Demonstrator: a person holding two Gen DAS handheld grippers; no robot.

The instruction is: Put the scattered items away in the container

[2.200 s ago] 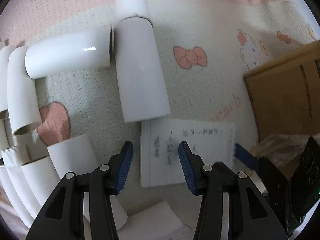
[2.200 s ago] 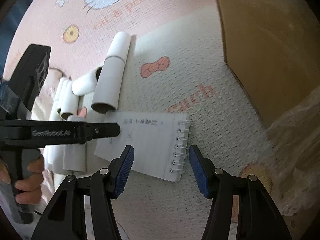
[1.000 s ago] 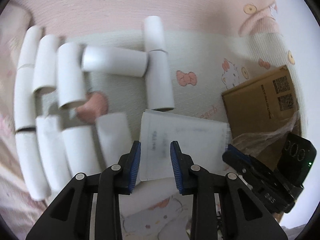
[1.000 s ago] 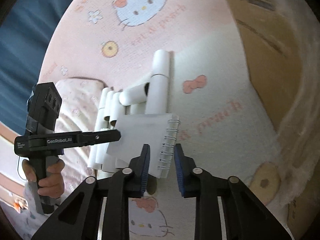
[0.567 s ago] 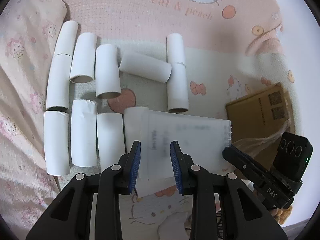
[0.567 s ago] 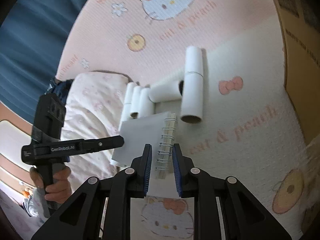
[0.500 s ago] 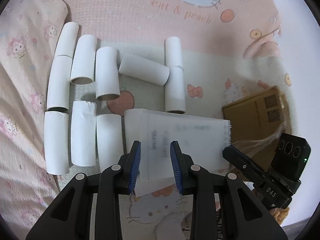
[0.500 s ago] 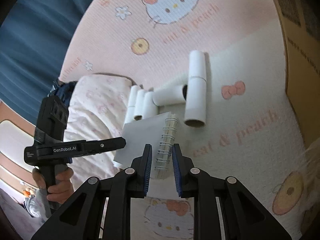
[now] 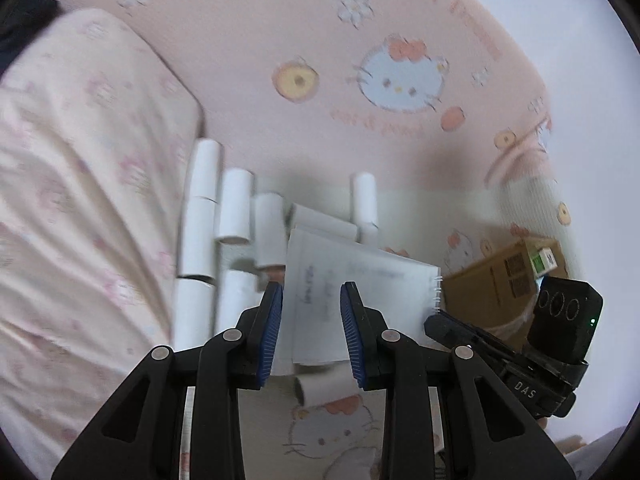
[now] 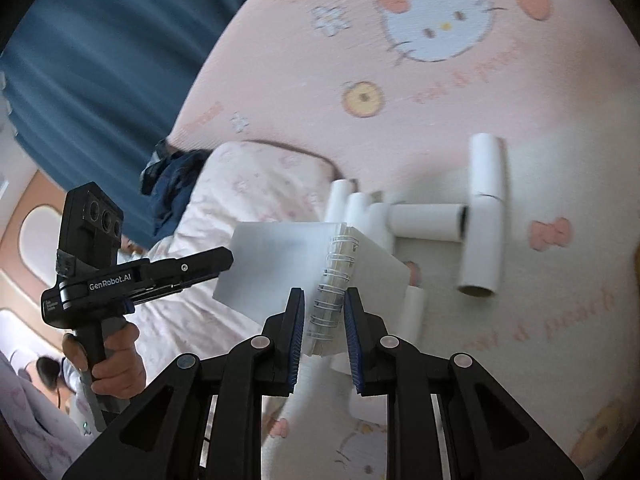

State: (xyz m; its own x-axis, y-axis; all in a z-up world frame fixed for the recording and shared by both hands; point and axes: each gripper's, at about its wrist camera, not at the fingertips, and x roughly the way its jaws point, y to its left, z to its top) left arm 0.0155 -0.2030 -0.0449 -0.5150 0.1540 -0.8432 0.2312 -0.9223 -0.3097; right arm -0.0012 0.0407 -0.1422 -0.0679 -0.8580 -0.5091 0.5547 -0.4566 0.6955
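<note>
A white spiral notebook (image 9: 360, 276) hangs in the air between both grippers, well above the mat. My right gripper (image 10: 325, 296) is shut on its wire spiral (image 10: 334, 280); it shows as a black tool (image 9: 436, 322) at the notebook's right end in the left wrist view. My left gripper (image 9: 311, 292) holds the page end with its pads partly apart, the notebook's left corner between them. Its tip (image 10: 226, 258) meets the sheet's (image 10: 280, 264) left edge. Several white cardboard tubes (image 9: 236, 208) lie in rows below. The cardboard box (image 9: 500, 280) stands at the right.
A pink cartoon-print mat (image 9: 320, 40) covers the floor. A pale patterned pillow (image 9: 80, 200) lies left of the tubes. A blue curtain (image 10: 100, 60) hangs behind it. A person's hand (image 10: 116, 364) grips the left tool's handle. One tube (image 9: 320, 388) lies near the front.
Both grippers have risen together with the notebook held between them. The tubes and the mat have dropped further away, and the pillow and curtain have come into view.
</note>
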